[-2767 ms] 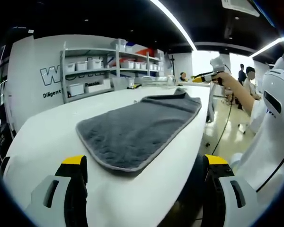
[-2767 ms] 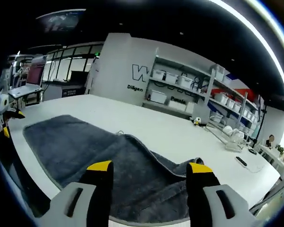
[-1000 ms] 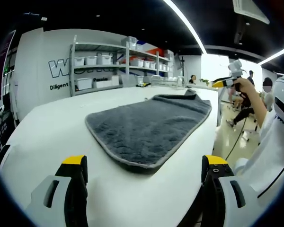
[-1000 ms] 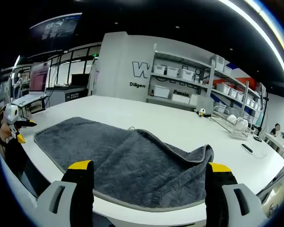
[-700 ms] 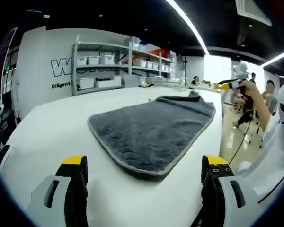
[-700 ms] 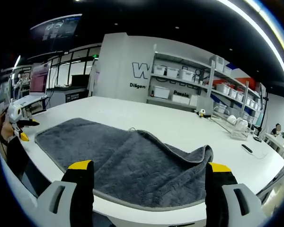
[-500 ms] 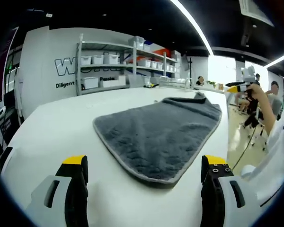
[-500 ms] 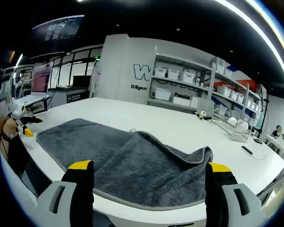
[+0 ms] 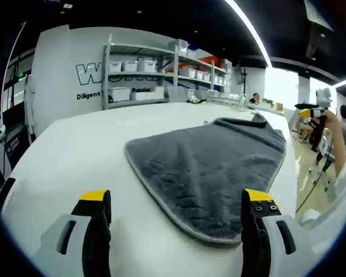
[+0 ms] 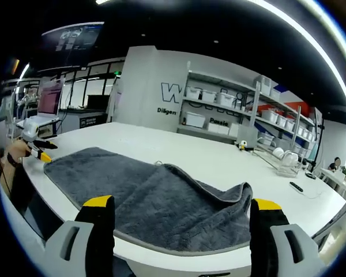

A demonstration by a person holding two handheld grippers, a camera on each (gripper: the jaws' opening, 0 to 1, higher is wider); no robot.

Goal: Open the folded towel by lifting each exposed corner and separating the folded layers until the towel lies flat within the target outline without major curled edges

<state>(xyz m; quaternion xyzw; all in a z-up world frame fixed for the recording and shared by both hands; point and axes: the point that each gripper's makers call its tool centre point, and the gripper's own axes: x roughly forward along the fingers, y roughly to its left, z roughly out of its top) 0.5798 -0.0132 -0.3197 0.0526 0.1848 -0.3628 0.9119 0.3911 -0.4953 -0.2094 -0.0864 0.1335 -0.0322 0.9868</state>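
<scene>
Both grippers, left (image 9: pixel 170 202) and right (image 10: pixel 179 210), released and empty, facing grey towel (image 10: pixel 161 202) on desk (image 9: pixel 75 144); far layer folded over, likely approaching corners to unfold

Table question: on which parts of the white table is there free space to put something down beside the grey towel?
Bare white table lies between the towel and the shelving wall; in the right gripper view it runs past the towel's raised fold toward the dish rack. The front strip at the edge is narrow, and both open grippers hover there.
</scene>
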